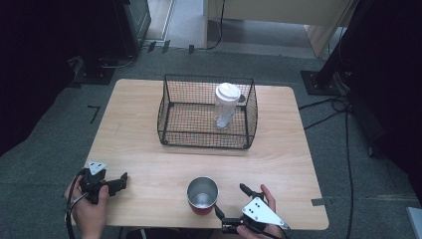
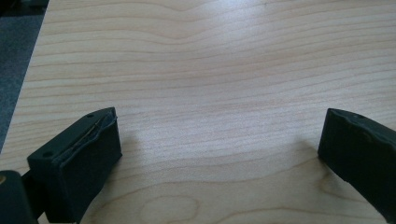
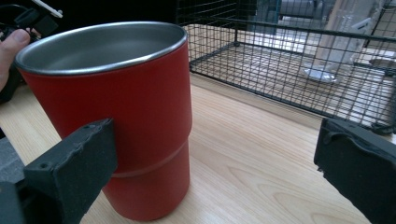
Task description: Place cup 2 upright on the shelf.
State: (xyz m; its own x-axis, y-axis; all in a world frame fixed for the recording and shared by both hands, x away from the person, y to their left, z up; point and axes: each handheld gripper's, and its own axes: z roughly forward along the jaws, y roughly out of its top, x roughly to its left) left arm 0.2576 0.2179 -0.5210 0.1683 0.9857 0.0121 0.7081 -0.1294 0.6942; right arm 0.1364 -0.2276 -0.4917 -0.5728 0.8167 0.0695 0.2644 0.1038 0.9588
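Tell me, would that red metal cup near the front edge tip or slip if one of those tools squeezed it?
The red metal cup with the steel lining looks rigid, so it probably would not dent. Its smooth wall may slide between pads. It stands empty and narrows toward the base, so a push near the rim could tip it.

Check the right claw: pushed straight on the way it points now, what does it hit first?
Probably the red cup. In the right gripper view it stands just ahead of the open right claw, off to one jaw's side, so that jaw would likely catch it. The wire basket sits farther back.
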